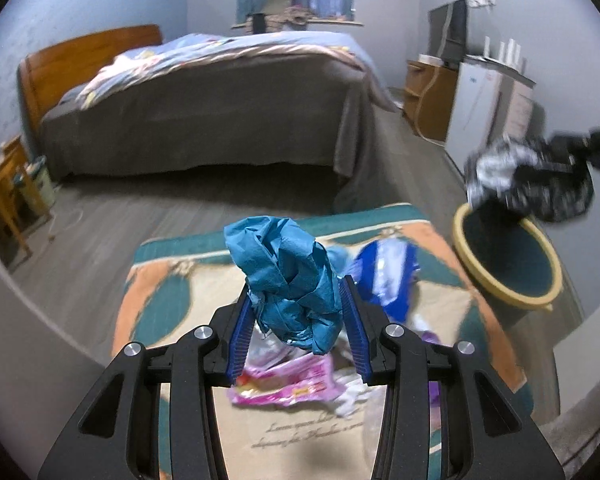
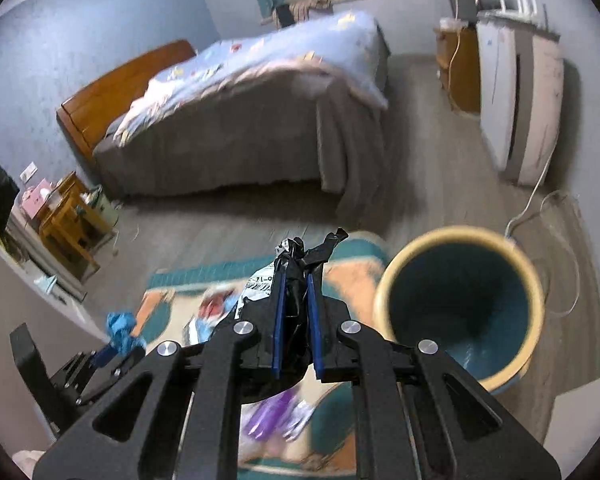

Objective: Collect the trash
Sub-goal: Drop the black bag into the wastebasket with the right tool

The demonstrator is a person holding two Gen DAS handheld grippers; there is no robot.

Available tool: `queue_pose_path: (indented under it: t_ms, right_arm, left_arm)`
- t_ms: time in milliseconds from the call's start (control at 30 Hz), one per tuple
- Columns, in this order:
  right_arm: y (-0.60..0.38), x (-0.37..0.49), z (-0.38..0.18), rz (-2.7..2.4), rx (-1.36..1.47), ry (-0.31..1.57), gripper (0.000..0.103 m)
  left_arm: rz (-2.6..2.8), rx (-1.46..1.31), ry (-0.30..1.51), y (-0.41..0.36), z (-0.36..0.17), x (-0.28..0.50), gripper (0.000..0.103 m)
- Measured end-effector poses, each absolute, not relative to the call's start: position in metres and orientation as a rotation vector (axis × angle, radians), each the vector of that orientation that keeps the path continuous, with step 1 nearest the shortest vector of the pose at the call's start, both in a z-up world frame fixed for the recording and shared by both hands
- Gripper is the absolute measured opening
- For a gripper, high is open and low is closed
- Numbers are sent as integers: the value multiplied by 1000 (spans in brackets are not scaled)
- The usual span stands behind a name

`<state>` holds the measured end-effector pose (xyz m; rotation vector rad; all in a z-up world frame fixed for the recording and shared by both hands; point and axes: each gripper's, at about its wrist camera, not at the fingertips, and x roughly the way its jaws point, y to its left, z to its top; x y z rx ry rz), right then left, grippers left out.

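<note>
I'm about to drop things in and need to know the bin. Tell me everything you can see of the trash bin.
The trash bin is a round, open-topped tub with a thick yellow rim and a dark teal inside, plastic by the look. It stands upright at the far right corner of the rug. No lid shows, and nothing can be made out inside. The right gripper, shut on a black and white bag, is near its rim; whether the bag touches it is unclear.
</note>
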<state>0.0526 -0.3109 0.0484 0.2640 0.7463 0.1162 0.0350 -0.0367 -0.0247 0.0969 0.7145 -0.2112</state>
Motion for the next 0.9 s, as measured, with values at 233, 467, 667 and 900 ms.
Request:
queue_pose_path:
  t_ms: [233,467,667,900]
  right_arm:
    - [-361,69,52,27,214,706,10]
    - [-413,83,27,-64,237,744,10]
    - [-434,96,4,-138,210,808,10]
    - [-452,105,-25,-218,198,929,10]
  left_arm:
    - [-345,131,692,-94,-5,50,43]
    - [-502,152,729,-161,-10,67,43]
    - [-582,193,788,-208,-35,87,44]
    - [-643,198,861,-253,-68,110,44]
